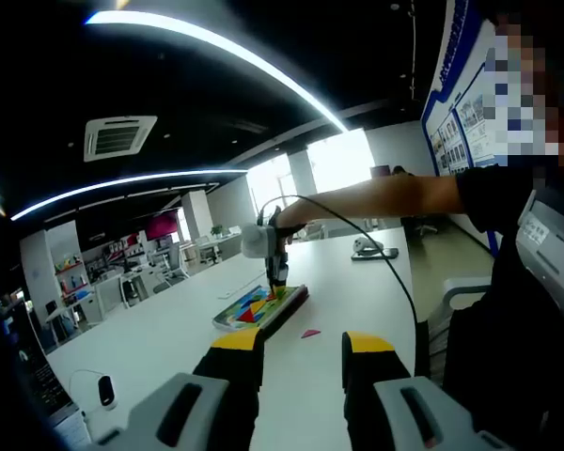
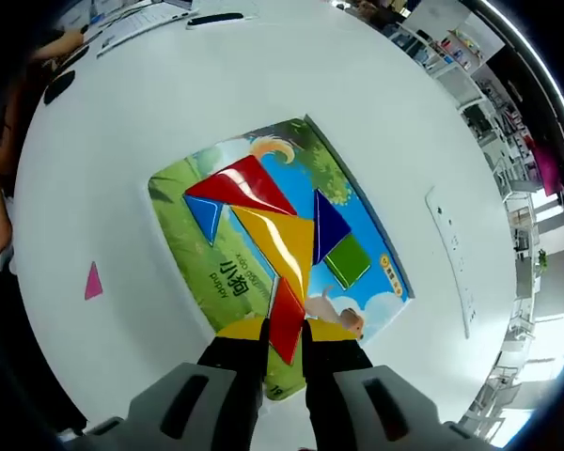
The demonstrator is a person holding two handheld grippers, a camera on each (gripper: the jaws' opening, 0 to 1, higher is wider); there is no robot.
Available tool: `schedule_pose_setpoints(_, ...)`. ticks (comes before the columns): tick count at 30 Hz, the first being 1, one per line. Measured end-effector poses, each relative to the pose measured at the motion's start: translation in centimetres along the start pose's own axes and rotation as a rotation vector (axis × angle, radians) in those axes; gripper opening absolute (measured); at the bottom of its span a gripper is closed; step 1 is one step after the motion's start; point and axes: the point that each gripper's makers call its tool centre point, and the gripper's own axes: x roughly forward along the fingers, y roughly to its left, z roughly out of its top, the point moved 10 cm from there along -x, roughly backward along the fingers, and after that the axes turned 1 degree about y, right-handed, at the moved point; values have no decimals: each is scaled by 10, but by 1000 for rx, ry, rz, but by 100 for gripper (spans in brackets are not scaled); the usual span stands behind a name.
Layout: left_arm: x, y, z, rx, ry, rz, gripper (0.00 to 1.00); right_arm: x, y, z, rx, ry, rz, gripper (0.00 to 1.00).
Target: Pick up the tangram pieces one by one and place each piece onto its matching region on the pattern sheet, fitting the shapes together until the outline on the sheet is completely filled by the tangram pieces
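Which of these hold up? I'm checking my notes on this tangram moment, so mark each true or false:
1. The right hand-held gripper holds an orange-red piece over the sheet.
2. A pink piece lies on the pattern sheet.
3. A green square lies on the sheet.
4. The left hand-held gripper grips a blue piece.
1. True. The right hand-held gripper is shut on the orange-red piece, at the pattern sheet.
2. False. The pink piece lies on the white table, apart from the sheet.
3. True. The green square sits beside the dark blue triangle.
4. False. The left hand-held gripper is open and holds nothing.
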Motion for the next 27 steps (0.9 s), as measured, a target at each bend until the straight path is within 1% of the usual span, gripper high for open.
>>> schedule_pose_setpoints(3, 0, 0, 0, 2, 0, -2, 35, 0, 0, 1, -24, -2, 1, 16)
schedule_pose_setpoints(11, 0, 2, 1, 2, -1, 0, 35, 2, -5, 3, -47, 2, 7, 16)
schedule_pose_setpoints(14, 0, 1, 1, 3, -2, -1, 35, 2, -4, 3, -47, 6, 6, 16)
schedule_pose_setpoints(17, 0, 2, 1, 3, -1, -1, 35, 2, -3, 4, -68, 8, 5, 16)
schedule_pose_setpoints(25, 0, 2, 2, 3, -3, 2, 35, 3, -8, 5, -58, 8, 4, 17)
schedule_pose_setpoints(27, 1, 1, 2, 4, -3, 2, 35, 3, -6, 4, -58, 4, 3, 17)
